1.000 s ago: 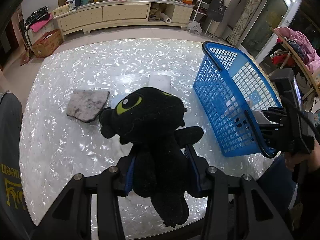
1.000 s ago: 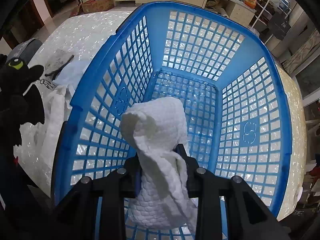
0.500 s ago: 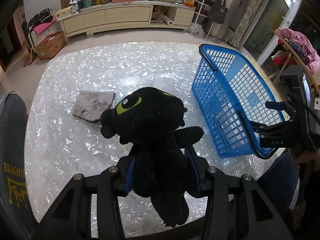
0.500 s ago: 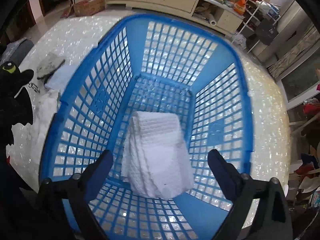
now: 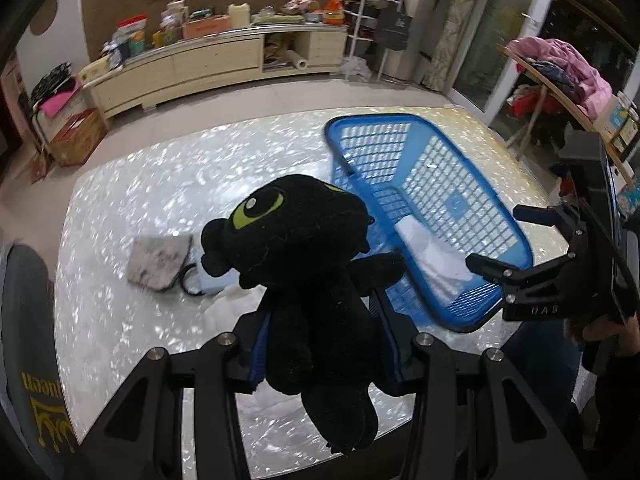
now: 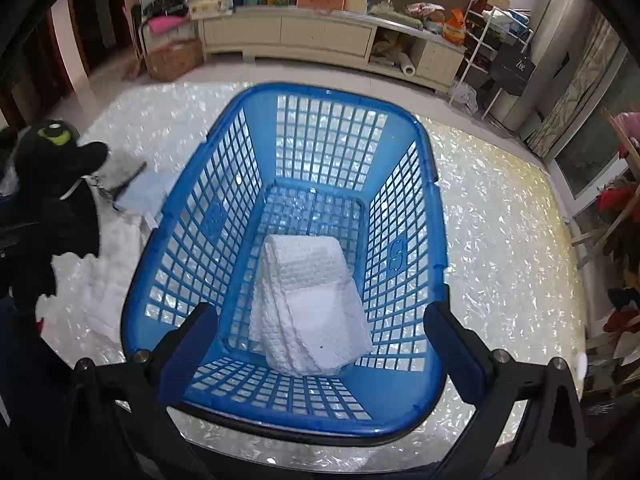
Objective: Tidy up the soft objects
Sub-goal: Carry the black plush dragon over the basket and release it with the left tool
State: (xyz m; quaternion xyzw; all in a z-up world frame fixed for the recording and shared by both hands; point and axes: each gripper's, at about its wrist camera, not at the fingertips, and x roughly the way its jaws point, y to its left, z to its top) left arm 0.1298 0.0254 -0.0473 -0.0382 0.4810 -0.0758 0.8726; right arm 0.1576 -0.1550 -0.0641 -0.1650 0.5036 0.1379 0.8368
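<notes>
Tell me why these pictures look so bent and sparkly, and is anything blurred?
Both views are fisheye: straight lines bow and dark corners frame the picture. In the left wrist view, the blue basket is smeared by motion, while the black plush toy stays sharp. In the right wrist view, the pearly table throws glittering glare, and the white towel looks crisp.

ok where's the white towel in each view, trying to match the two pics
Left wrist view: the white towel lies inside the blue basket, right of centre, partly hidden behind the black plush toy.
Right wrist view: it lies on the basket floor, just below centre.
Shared landmark: the blue basket's rim, also the plush toy at the far left of the right wrist view.
</notes>
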